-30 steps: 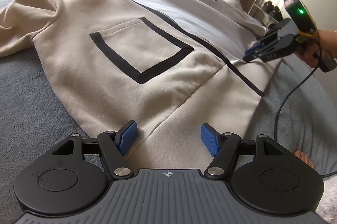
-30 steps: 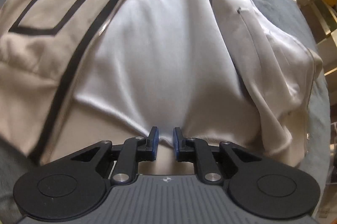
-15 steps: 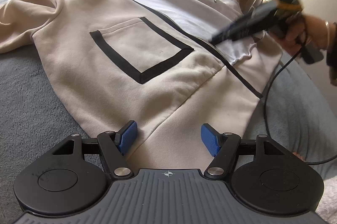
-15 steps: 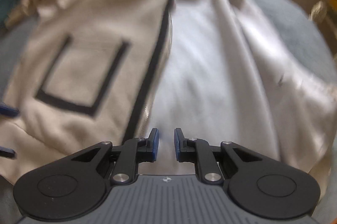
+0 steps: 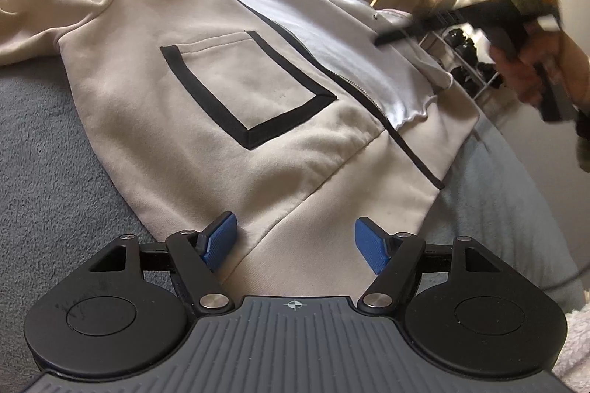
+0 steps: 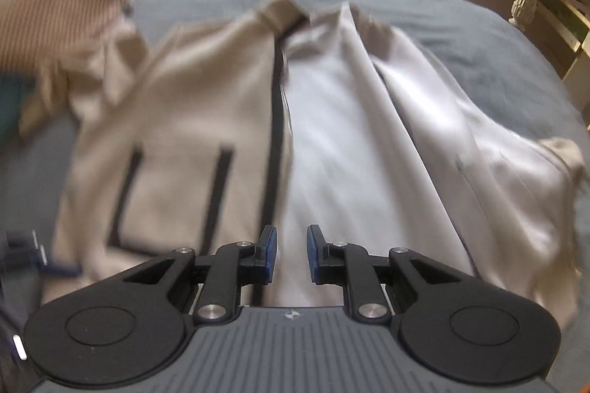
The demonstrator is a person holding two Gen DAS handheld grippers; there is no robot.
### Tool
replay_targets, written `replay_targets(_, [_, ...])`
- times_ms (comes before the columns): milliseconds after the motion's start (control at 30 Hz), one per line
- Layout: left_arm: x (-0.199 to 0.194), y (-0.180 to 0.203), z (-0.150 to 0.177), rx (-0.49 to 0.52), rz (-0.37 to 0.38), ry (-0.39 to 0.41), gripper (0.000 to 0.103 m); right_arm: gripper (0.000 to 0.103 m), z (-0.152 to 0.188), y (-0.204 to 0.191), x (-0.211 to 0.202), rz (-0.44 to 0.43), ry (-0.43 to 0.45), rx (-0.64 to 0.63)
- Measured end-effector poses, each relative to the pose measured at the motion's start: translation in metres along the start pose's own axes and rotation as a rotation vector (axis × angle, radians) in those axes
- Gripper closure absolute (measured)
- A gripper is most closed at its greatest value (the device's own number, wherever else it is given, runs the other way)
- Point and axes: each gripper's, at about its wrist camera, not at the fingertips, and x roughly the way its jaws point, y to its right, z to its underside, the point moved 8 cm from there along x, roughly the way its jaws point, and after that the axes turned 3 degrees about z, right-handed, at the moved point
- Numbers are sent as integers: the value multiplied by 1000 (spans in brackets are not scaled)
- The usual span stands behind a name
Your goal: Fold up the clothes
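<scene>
Left wrist view: left tool (image 5: 295,240) spread wide over the jacket (image 5: 206,90) hem; right tool (image 6: 291,252) narrow, empty, above the bed (image 5: 40,179).

No text, label or number can be read anywhere (the right view is blurred).
</scene>
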Motion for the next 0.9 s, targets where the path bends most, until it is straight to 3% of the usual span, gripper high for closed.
replay_targets(300, [-1,-4,1,-15,32,9,32,82,-79,-60,45,-209,40,109])
replay_targets(400, [-1,-6,1,-25,48,15,32,77,-96,-71,52,-217,49,138])
replay_targets(500, [-3,-11,0,-58,94,25,32,77,-93,-75,58,-243,-3,172])
replay_targets(700, [-7,-22,-1,-117,201,38,32,77,-68,-67,70,-138,-96,121])
replay_targets(800, [-7,-27,-1,-140,254,48,32,77,-79,-56,76,-84,-104,174])
replay_targets(900, [-5,-32,-3,-171,305,52,32,77,-104,-58,78,-22,-73,133])
